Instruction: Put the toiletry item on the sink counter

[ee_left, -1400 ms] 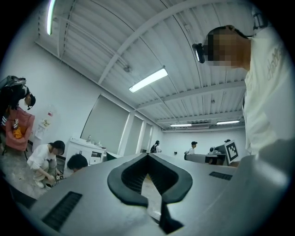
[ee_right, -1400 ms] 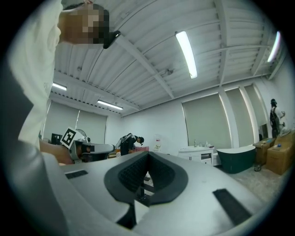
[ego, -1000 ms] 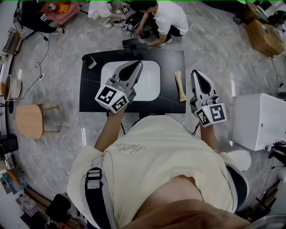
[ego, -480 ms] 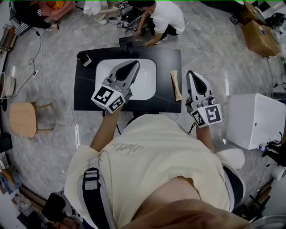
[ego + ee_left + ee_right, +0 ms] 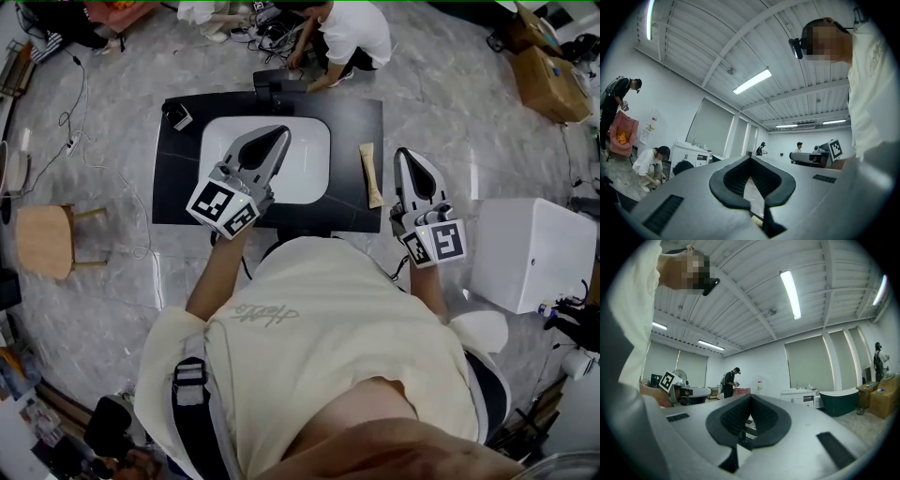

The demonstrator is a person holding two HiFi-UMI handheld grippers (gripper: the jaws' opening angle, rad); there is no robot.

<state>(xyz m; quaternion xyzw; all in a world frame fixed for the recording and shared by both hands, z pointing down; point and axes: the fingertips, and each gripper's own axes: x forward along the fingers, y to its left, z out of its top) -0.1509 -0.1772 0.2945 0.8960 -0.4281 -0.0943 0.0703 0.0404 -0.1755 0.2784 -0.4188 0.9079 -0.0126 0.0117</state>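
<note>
The toiletry item (image 5: 371, 174), a slim tan tube, lies on the black sink counter (image 5: 356, 122) just right of the white basin (image 5: 311, 159). My left gripper (image 5: 278, 134) hovers over the basin, jaws together with nothing in them. My right gripper (image 5: 410, 153) is held off the counter's right edge, a little right of the tube and apart from it, also shut and empty. In the left gripper view the left gripper (image 5: 751, 158) points out into the room, and so does the right gripper (image 5: 751, 395) in the right gripper view; neither shows the counter.
A black faucet (image 5: 272, 86) stands at the basin's back and a small dark box (image 5: 176, 116) at the counter's back left corner. A person (image 5: 352, 33) crouches behind the counter. A wooden stool (image 5: 45, 242) is left, a white cabinet (image 5: 530, 253) right.
The head view has shifted slightly, so the counter sits a bit higher in frame. Both grippers hold nearly the same pose, and the tube has not moved.
</note>
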